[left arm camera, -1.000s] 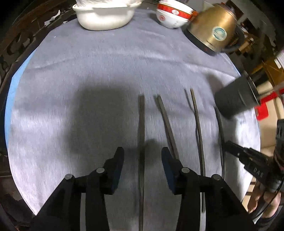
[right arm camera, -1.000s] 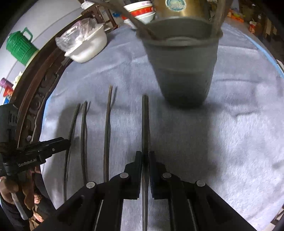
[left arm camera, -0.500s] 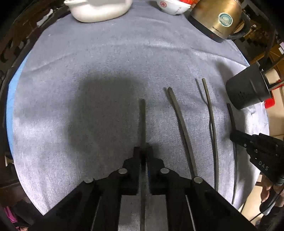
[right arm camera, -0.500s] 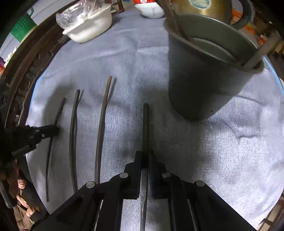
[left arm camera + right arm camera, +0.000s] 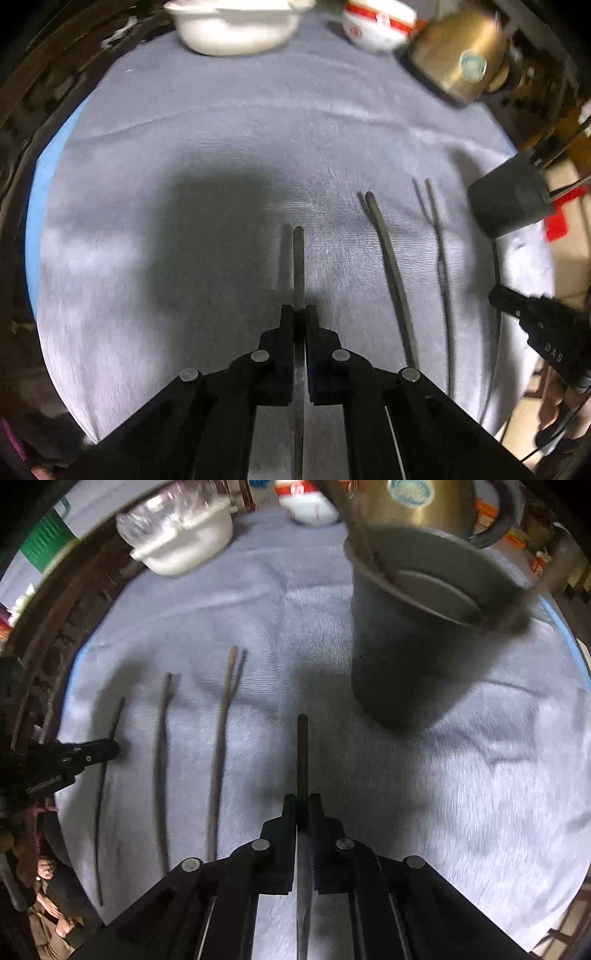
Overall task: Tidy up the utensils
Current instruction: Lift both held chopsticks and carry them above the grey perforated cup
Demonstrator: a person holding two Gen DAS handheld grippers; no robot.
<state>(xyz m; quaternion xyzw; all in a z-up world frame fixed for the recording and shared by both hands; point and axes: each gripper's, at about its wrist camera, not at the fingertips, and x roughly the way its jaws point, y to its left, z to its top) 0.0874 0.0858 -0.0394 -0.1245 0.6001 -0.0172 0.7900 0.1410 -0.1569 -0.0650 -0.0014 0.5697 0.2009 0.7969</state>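
My left gripper (image 5: 298,312) is shut on a dark chopstick (image 5: 298,266) and holds it just above the grey cloth (image 5: 221,147). My right gripper (image 5: 303,801) is shut on another dark chopstick (image 5: 302,753), its tip near the grey utensil cup (image 5: 417,657), which holds other sticks. Two more chopsticks (image 5: 391,273) (image 5: 441,266) lie on the cloth between the grippers; they also show in the right wrist view (image 5: 219,753) (image 5: 162,753). The right gripper shows at the right edge of the left wrist view (image 5: 496,295), the left gripper at the left edge of the right wrist view (image 5: 110,747).
A white lidded dish (image 5: 236,26), a red-and-white bowl (image 5: 376,29) and a brass kettle (image 5: 458,55) stand at the back of the round table. The cup also shows in the left wrist view (image 5: 509,206). A carved wooden rim (image 5: 55,635) edges the table.
My left gripper closed on its chopstick and lifted it slightly. My right gripper, holding its chopstick, rose and moved nearer the cup.
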